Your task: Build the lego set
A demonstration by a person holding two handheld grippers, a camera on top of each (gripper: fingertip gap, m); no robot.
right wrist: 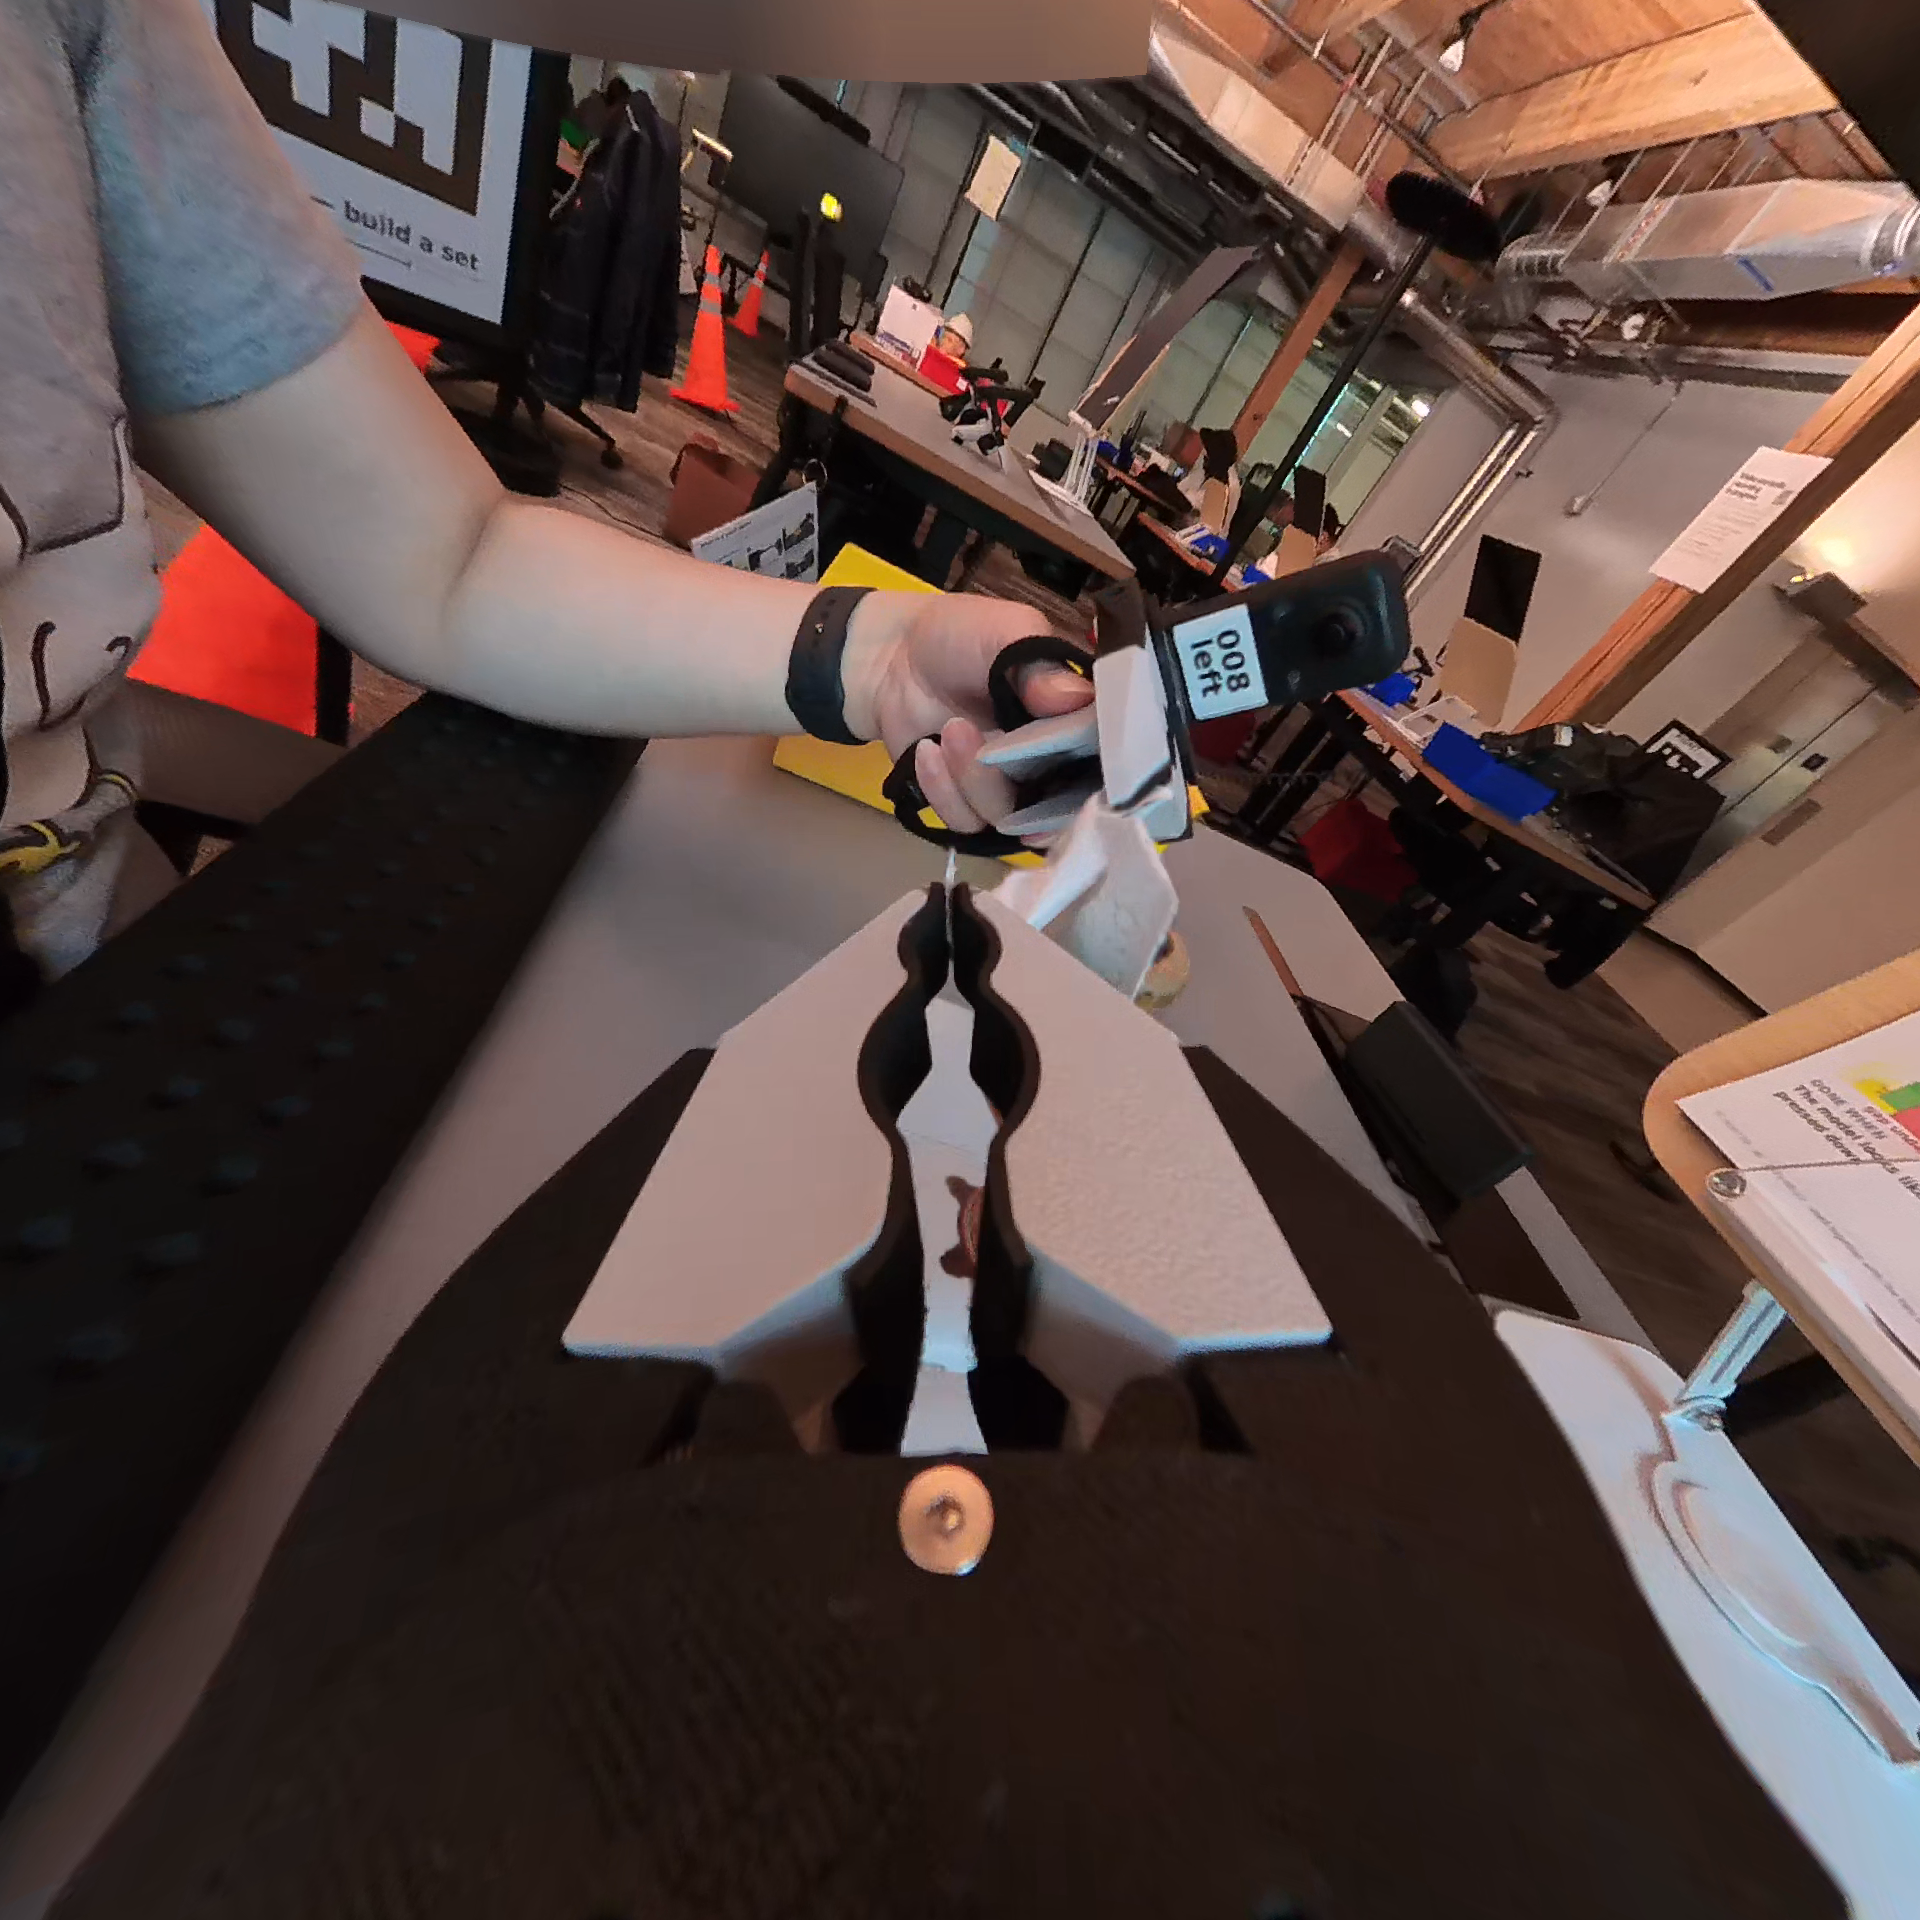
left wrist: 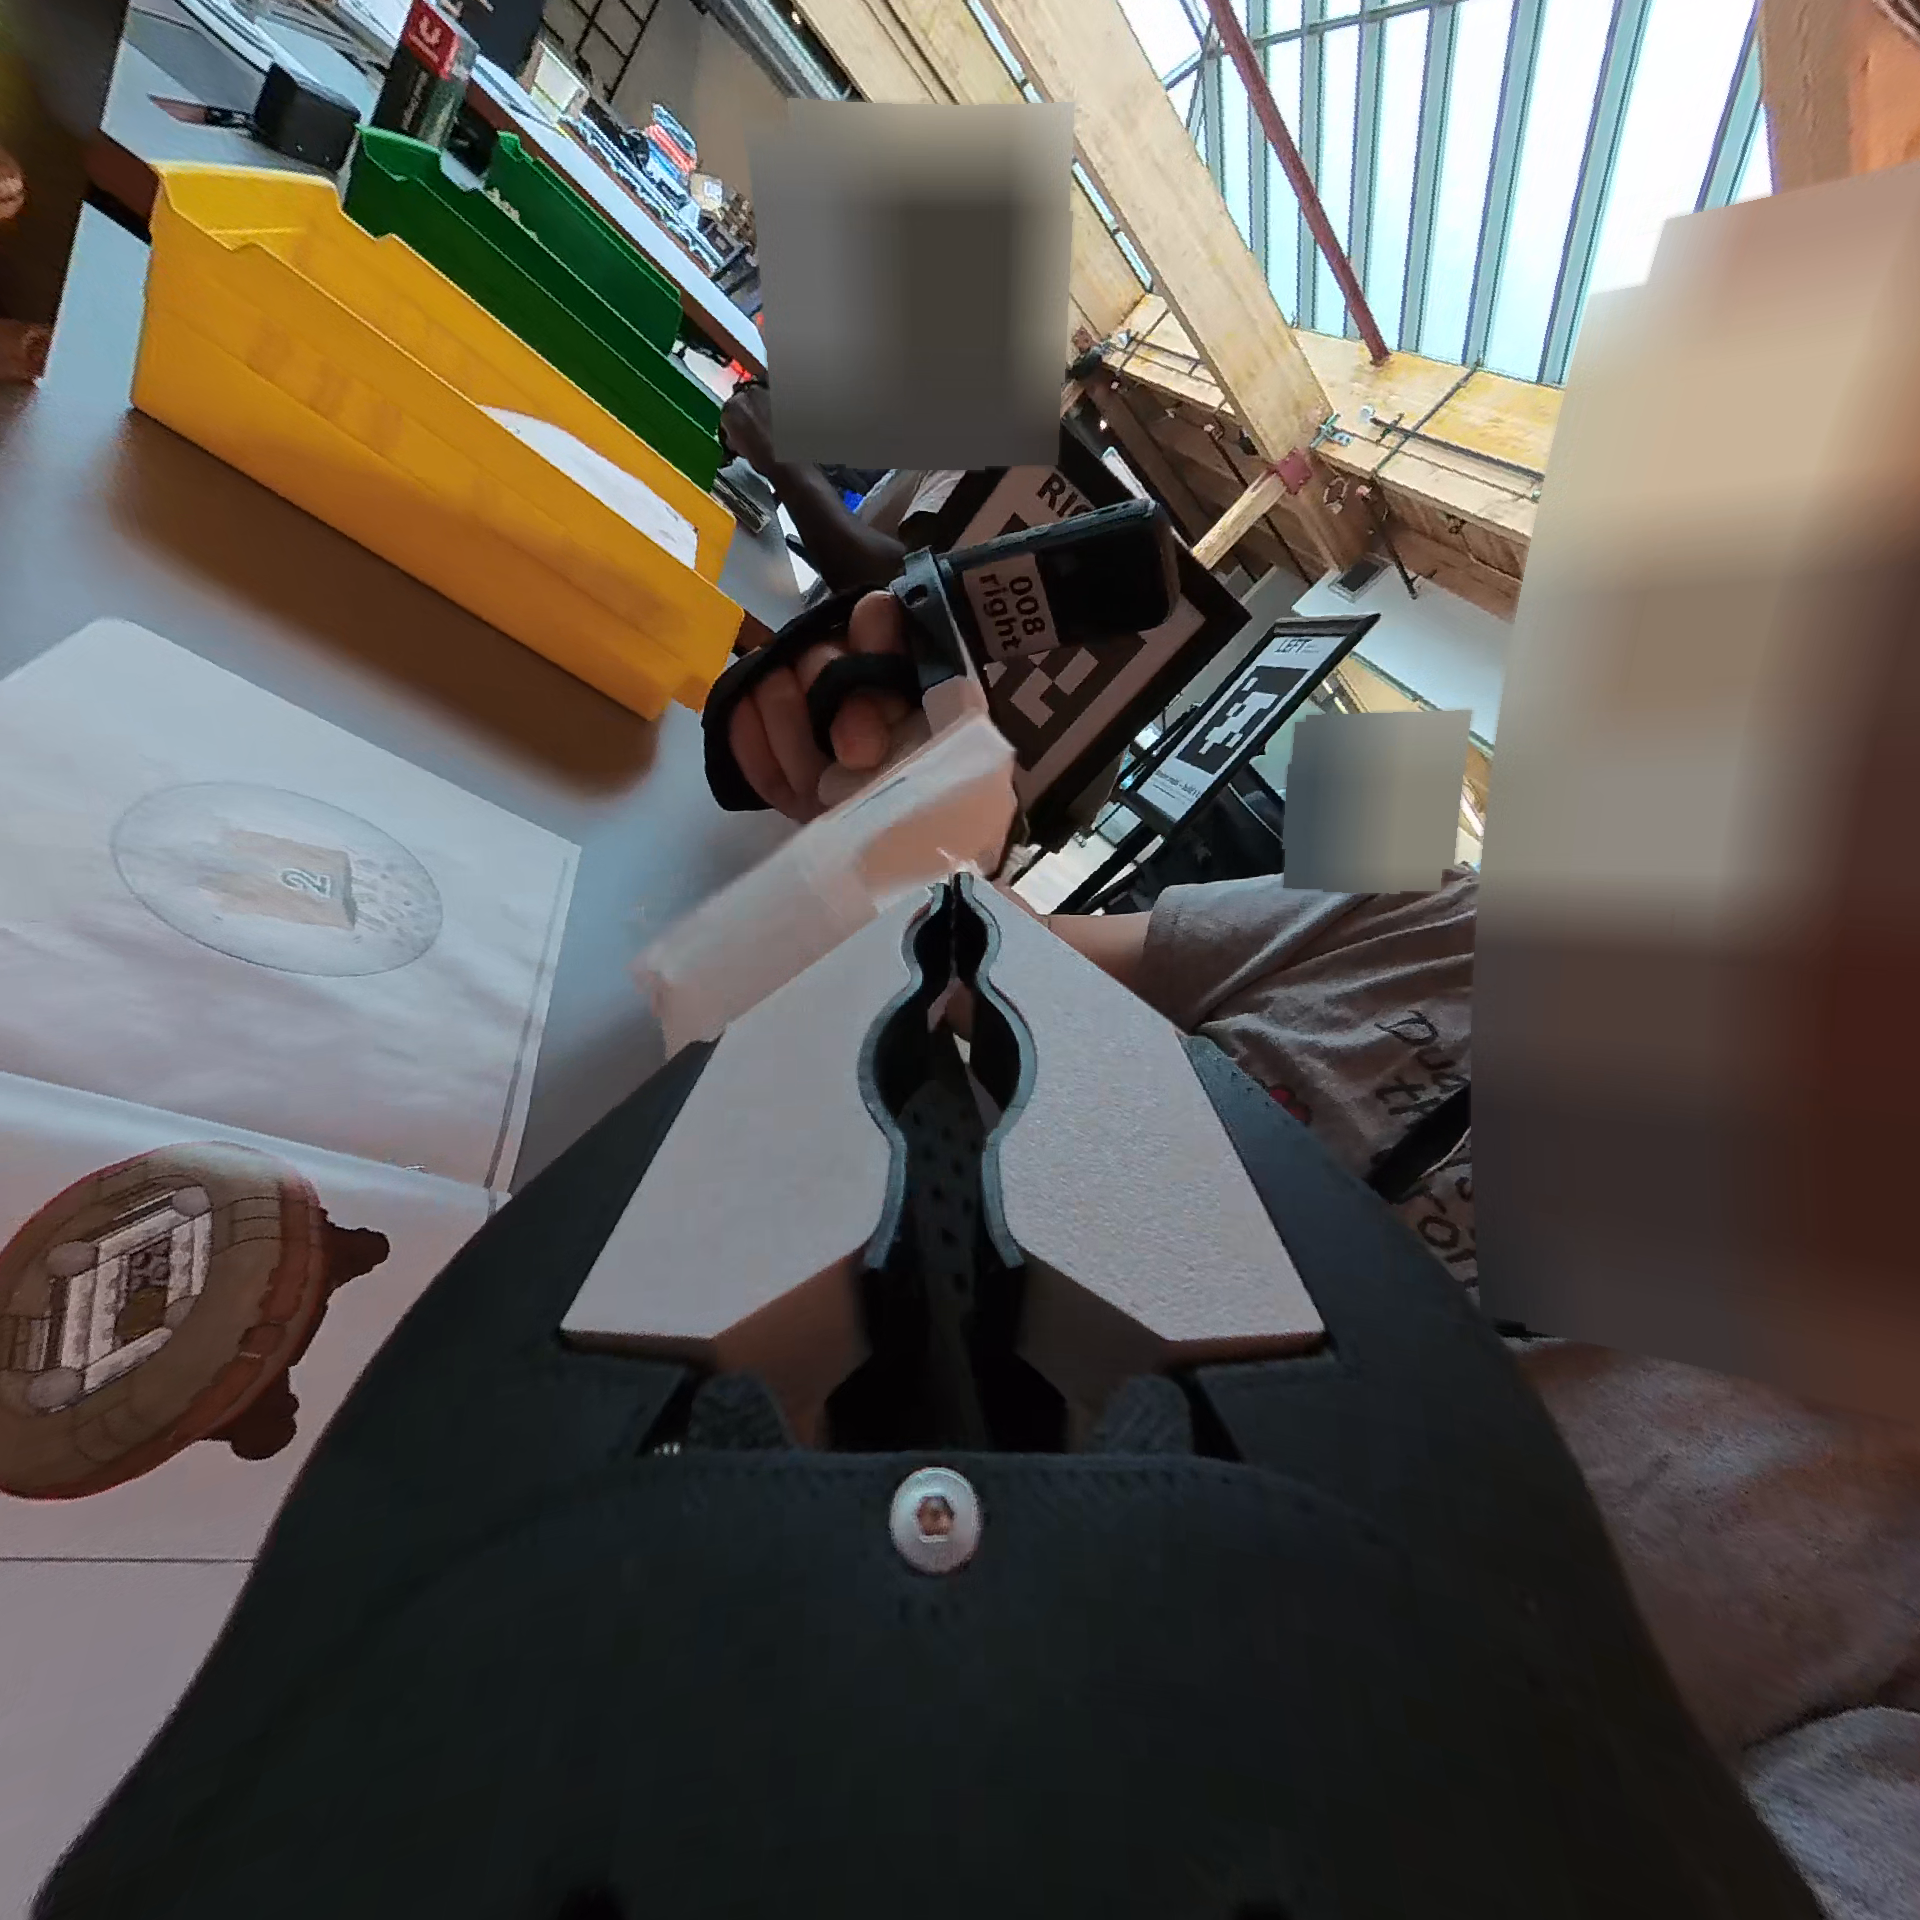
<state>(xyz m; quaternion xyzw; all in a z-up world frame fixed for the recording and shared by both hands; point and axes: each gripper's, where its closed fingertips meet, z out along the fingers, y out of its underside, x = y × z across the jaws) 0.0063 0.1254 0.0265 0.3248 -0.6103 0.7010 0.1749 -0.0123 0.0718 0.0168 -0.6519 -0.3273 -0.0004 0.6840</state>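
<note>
No loose bricks show. The open instruction booklet (left wrist: pixel 312 997) lies on the grey table (left wrist: pixel 104 540) at left, and its brown model picture shows through my right gripper's gap (right wrist: pixel 961 1231). My left gripper (left wrist: pixel 956 891) is raised with jaws together and nothing visible in them. In the right wrist view it (right wrist: pixel 1117 935) hangs blurred in a person's hand. My right gripper (right wrist: pixel 951 906) is shut, with a thin pale strip (right wrist: pixel 951 871) sticking out of its tips; I cannot tell what it is. The right gripper (left wrist: pixel 821 883) also shows, blurred, just left of my left tips.
A yellow bin (left wrist: pixel 416 416) and a green bin (left wrist: pixel 540 249) stand at the table's far left. A black studded mat (right wrist: pixel 260 987) lies left of the right gripper. A white tray (right wrist: pixel 1714 1558) and a sheet on a stand (right wrist: pixel 1829 1174) are at right. A person's forearm (right wrist: pixel 582 613) crosses above. There is about 7 cm between the tips of the two grippers.
</note>
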